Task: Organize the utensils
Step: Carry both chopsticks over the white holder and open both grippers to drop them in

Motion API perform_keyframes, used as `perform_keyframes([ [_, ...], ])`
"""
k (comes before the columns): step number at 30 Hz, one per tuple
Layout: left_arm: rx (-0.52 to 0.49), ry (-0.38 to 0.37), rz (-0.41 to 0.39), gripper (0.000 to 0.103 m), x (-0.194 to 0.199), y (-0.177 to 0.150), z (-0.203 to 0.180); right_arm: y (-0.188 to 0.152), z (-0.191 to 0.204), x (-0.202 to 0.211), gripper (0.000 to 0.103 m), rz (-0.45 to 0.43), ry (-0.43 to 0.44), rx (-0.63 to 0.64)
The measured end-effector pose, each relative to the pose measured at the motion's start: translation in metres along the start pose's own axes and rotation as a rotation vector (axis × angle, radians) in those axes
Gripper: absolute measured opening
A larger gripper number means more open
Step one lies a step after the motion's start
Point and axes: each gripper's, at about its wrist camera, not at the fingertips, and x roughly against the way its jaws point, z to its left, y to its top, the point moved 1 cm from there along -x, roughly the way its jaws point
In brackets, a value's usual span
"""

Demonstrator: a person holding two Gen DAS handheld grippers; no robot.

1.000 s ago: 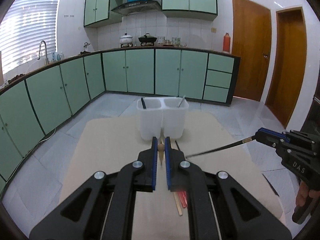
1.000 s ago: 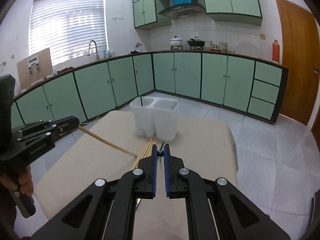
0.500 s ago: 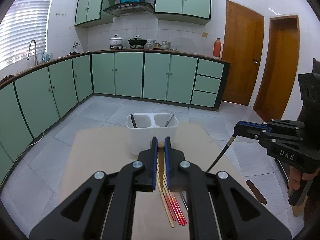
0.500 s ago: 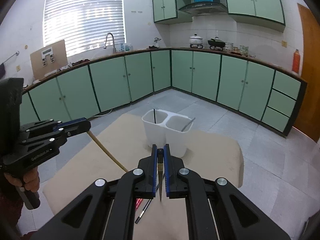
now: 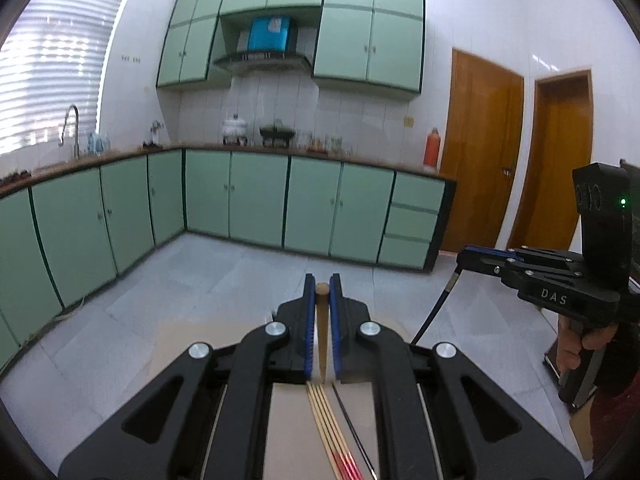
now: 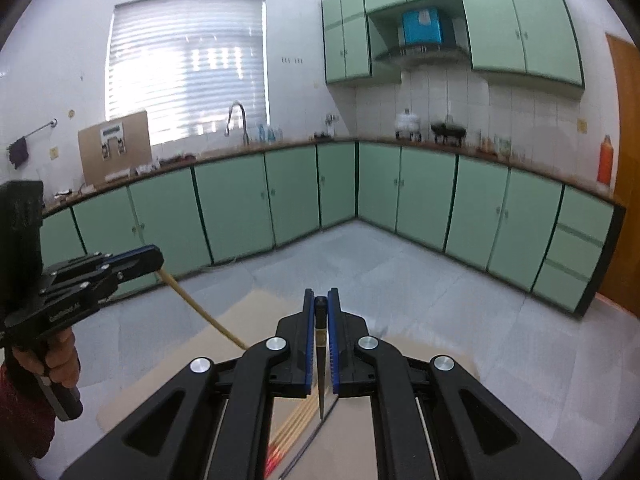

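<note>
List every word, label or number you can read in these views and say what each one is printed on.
"DAS": white letters on the body of the right gripper, left wrist view.
Light lettering on the body of the left gripper, right wrist view: too blurred to read.
Printed panel on the cardboard box by the window: too small to read.
Blue box above the range hood: label marks unreadable.
Nothing else legible.

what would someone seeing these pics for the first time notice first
Each claw is shut on a single chopstick held up off the table: the left claw grips a wooden chopstick, the right claw a black chopstick. Below them, more wooden chopsticks with red ends lie side by side on the beige table. Behind it all runs a long line of mint-green cabinets.
</note>
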Motion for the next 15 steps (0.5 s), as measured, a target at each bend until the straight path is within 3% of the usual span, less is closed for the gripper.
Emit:
perform_keyframes([
  [7,-0.023,0.033,-0.062,0.006,-0.041,0.040,-0.001,0.056,-0.013,-0.030,0.006,-0.090,-0.070,0.015],
  [11,-0.047,0.075,-0.035,0.006,-0.083,0.036,-0.001,0.056,-0.025,-0.063,0.006,-0.075,-0.089,-0.015],
  [15,-0.041,0.099,0.029,0.006,-0.127,0.016,0.004,0.035,-0.039,-0.103,0.006,-0.022,-0.107,-0.049],
])
